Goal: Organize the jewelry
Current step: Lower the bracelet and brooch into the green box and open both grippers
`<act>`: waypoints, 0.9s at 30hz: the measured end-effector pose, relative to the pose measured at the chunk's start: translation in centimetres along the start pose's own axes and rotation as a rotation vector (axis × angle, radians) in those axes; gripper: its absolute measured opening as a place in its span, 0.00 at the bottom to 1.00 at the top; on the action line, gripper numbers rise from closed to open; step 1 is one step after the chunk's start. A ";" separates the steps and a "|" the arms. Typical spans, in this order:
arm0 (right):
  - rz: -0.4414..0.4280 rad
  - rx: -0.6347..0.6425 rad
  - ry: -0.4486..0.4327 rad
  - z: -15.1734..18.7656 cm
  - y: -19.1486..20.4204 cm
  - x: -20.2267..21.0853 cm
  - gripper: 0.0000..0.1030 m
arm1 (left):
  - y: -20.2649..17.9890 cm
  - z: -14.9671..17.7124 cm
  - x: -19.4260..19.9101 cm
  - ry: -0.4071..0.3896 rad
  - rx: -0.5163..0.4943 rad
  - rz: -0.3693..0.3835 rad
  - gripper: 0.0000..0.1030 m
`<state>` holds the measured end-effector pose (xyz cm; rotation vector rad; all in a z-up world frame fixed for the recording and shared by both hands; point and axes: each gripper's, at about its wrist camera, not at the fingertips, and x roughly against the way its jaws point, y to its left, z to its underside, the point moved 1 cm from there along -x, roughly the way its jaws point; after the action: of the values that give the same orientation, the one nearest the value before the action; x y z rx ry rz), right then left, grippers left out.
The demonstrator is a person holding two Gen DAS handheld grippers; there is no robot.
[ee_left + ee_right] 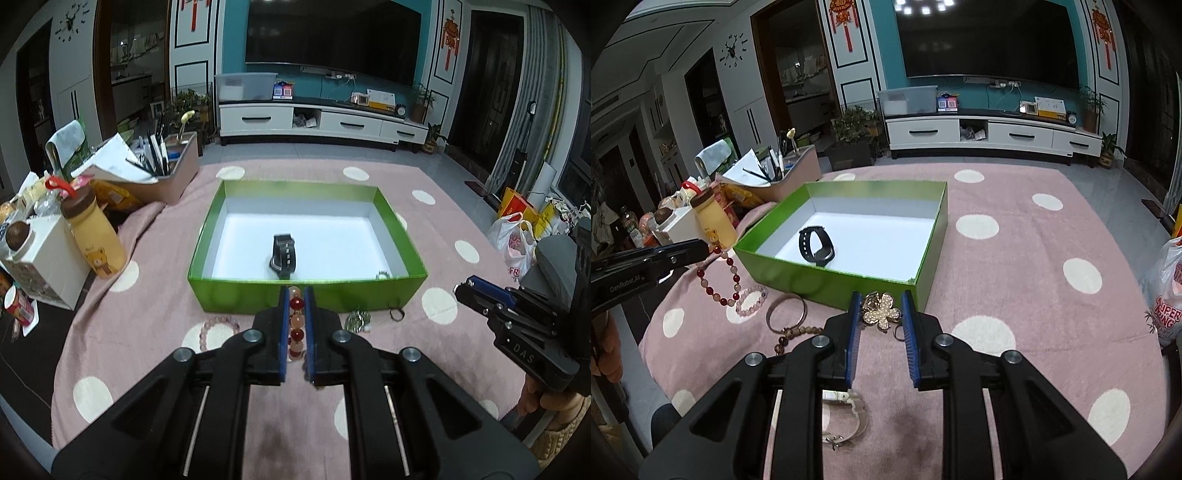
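While the left claw [296,295] is clenched on a red-and-peach bead string [296,321], the beads run up between its blue pads, and in the right wrist view the rest of the string [718,280] hangs as a loop below the claw's tip, above the pink dotted cloth [1015,280] on the counter. Left of this claw, on the cloth, lies a pale pink bead bracelet [218,328]; in the right wrist view it lies just under the hanging loop. Ahead of the claw stands the green box [258,295], its near wall just beyond the fingertips, and inside it, straight ahead, a black watch [282,254] rests on the white floor. A small ring-like piece [383,274] sits in the box's near right corner, too small to identify.

The right claw [881,308] grips a gold flower brooch [881,314] between its pads, in front of the near right corner of the box. Left of this claw, on the cloth, lie a thin metal bangle [786,314] and, nearer, a brown bead strand [792,334]. Below it, partly hidden by the left finger, lies a white-strapped watch [846,417]. A small dark cord loop [397,314] lies near the box's front wall, between the two claws.
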<state>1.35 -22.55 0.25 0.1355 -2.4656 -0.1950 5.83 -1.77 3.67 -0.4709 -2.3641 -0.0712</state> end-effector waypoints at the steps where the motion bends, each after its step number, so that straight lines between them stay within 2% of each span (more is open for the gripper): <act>1: -0.001 0.000 -0.004 -0.2 0.0 0.0 0.21 | -0.1 -0.3 0.0 -0.006 -0.001 -0.002 0.07; 13: -0.014 -0.013 -0.033 -1.9 0.1 -0.7 0.21 | 0.0 -4.4 -0.9 -0.052 0.005 -0.018 0.07; 20: -0.015 -0.027 -0.023 -3.1 -0.7 -1.9 0.21 | 0.9 -6.1 -3.1 -0.037 0.022 -0.040 0.07; 27: -0.046 -0.040 0.013 -4.2 -0.8 -4.3 0.21 | 2.2 -7.0 -7.0 0.018 0.049 -0.060 0.07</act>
<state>7.38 -23.18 0.79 0.1762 -2.4451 -0.2625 15.89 -3.22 4.06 -0.3744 -2.3568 -0.0455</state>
